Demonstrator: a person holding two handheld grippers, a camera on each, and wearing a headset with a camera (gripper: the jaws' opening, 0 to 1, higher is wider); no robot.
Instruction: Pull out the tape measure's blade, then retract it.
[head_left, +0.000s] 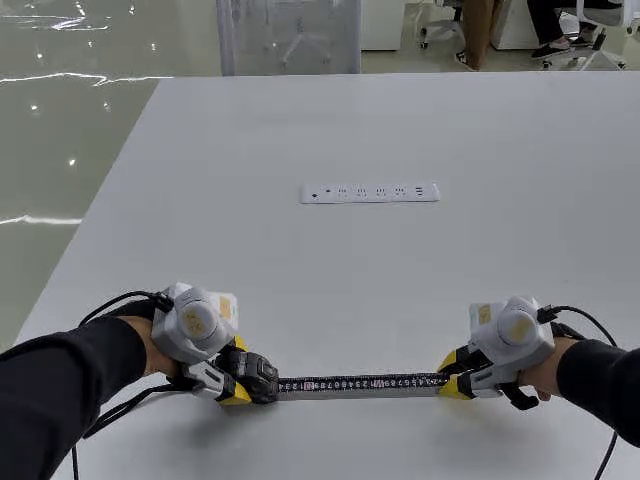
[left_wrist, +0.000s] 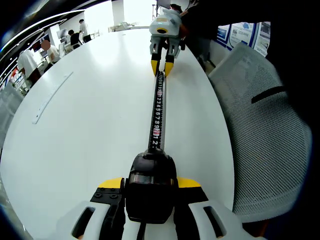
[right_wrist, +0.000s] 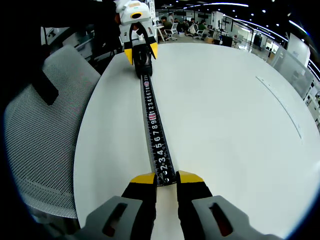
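A black tape measure case (head_left: 255, 377) sits near the table's front edge, and my left gripper (head_left: 235, 385) is shut on it. Its blade (head_left: 360, 383) lies pulled out flat to the right, numbers up. My right gripper (head_left: 450, 385) is shut on the blade's end. In the left gripper view the case (left_wrist: 151, 185) sits between the yellow-tipped jaws and the blade (left_wrist: 157, 107) runs to the right gripper (left_wrist: 163, 67). In the right gripper view my right gripper (right_wrist: 166, 178) pinches the blade (right_wrist: 152, 130), which leads back to the case (right_wrist: 142, 62) in the left gripper (right_wrist: 140, 52).
A white power strip (head_left: 369, 193) lies flat mid-table, well behind the blade. The white table (head_left: 400, 280) extends far ahead. A grey mesh chair (left_wrist: 265, 130) stands close behind the front edge. People and office chairs are beyond the far end.
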